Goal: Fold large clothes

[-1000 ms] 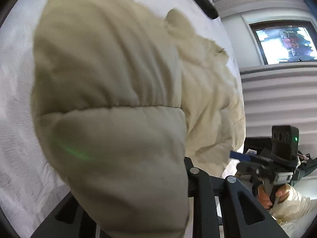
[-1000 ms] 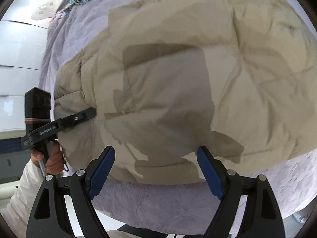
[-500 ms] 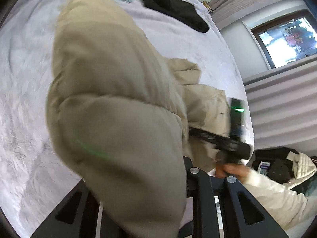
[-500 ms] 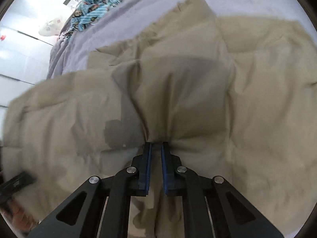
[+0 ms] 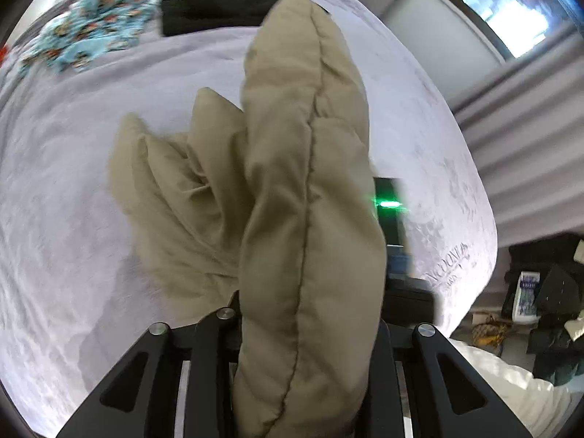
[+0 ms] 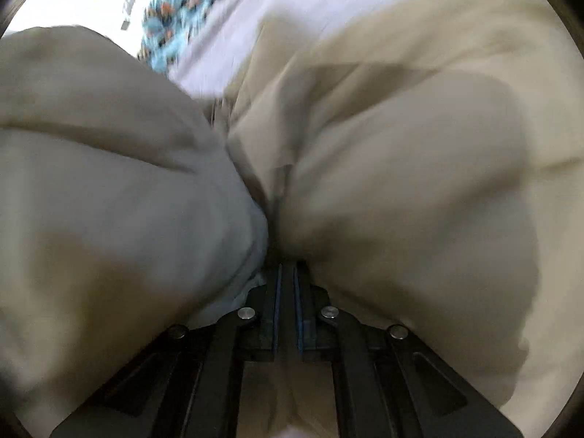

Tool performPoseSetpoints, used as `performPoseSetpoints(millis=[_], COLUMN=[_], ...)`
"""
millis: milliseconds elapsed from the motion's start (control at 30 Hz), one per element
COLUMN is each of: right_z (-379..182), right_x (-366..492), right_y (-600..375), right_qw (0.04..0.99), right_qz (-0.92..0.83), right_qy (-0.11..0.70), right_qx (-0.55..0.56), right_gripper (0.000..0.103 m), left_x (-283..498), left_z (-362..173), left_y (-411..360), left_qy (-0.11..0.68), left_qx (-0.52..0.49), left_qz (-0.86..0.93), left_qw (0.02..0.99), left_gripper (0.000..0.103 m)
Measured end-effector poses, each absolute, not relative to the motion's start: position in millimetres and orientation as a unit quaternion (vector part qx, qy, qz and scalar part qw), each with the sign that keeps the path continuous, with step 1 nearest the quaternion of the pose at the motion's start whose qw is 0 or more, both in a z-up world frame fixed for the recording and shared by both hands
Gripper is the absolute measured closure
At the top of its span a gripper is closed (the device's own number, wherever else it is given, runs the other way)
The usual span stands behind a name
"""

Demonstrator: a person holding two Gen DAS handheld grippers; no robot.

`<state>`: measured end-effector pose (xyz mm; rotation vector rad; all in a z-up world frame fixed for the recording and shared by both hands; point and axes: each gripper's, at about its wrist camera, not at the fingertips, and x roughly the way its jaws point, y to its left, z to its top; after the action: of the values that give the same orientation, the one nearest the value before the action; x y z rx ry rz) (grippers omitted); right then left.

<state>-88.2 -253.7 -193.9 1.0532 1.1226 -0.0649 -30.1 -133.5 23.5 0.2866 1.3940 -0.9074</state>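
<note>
A beige puffy jacket [image 5: 306, 197] is lifted off the lavender bed [image 5: 73, 189]. My left gripper [image 5: 303, 328] is shut on a thick padded edge of it, which stands upright and hides the fingertips. My right gripper [image 6: 286, 273] is shut on a bunched fold of the same jacket [image 6: 401, 182], which fills that view. The right gripper's body with a green light [image 5: 388, 204] shows just behind the jacket in the left wrist view.
A black garment [image 5: 219, 3] and a blue patterned cloth [image 5: 91, 36] lie at the far end of the bed. Dark bags and clutter [image 5: 547, 292] sit on the floor at right. A window [image 5: 511, 11] is at the upper right.
The right gripper went from open above the jacket to shut on a fold. Both grippers have lifted the jacket and drawn closer together; the held edge now stands upright.
</note>
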Motion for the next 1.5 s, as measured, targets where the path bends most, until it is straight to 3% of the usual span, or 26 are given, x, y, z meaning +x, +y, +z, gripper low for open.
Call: performPoseSetpoints(millis=[100, 133, 167, 200, 367, 433, 533, 567, 600, 667, 1100, 1333, 1500], right_z=[-178.6, -176.2, -175.2, -174.9, -183.1, -186.0, -186.5, -184.7, -182.7, -172.9, -115.8, -135.0, -152.6], right_x=[-134.1, -151.6, -163.6, -177.8, -228.0, -239.5, -248.7, -250.6, -251.3, -260.1, -241.6, -233.9, -269.4], right_y=[-297.6, -310.3, -319.2, -328.2, -350.5, -352.3, -353.1, -351.9, -352.1, -347.3, -237.6, -246.8, -280.4], right_qw=[0.722, 0.72, 0.719, 0.718, 0.703, 0.698, 0.698, 0.7, 0.703, 0.714, 0.775, 0.752, 0.707], right_qz=[-0.059, -0.068, -0.077, -0.086, -0.1, -0.096, -0.088, -0.085, -0.083, -0.078, 0.016, -0.098, -0.149], right_qy=[0.478, 0.468, 0.463, 0.458, 0.442, 0.44, 0.445, 0.446, 0.445, 0.437, 0.455, 0.429, 0.408], right_qx=[0.498, 0.507, 0.512, 0.517, 0.548, 0.557, 0.554, 0.551, 0.549, 0.541, 0.438, 0.491, 0.558], right_gripper=[0.095, 0.095, 0.095, 0.095, 0.095, 0.095, 0.087, 0.069, 0.039, 0.021, 0.021, 0.021, 0.021], left_x=[-48.1, -53.4, -54.8, -56.0, -65.2, -63.5, -57.8, -58.5, -57.3, -57.5, -63.4, -26.3, 27.8], left_z=[9.4, -0.8, -10.3, -21.3, -59.4, -69.1, -70.7, -68.6, -67.5, -57.7, -32.7, 55.2, 19.2], left_y=[-177.3, -192.4, -206.4, -219.0, -249.9, -253.3, -258.9, -258.4, -255.4, -249.8, -277.0, -217.6, -152.6], left_qy=[0.623, 0.626, 0.634, 0.645, 0.671, 0.689, 0.702, 0.702, 0.701, 0.688, 0.66, 0.514, 0.504], left_qx=[0.142, 0.142, 0.132, 0.117, 0.095, 0.064, 0.045, 0.045, 0.046, 0.053, 0.044, 0.08, 0.12], left_qz=[-0.415, -0.429, -0.443, -0.458, -0.495, -0.501, -0.481, -0.478, -0.479, -0.491, -0.554, -0.548, -0.43], left_qw=[0.648, 0.635, 0.62, 0.6, 0.544, 0.52, 0.523, 0.525, 0.527, 0.532, 0.506, 0.656, 0.739], left_gripper=[0.074, 0.06, 0.039, 0.032, 0.029, 0.017, 0.017, 0.017, 0.017, 0.017, 0.017, 0.017, 0.017])
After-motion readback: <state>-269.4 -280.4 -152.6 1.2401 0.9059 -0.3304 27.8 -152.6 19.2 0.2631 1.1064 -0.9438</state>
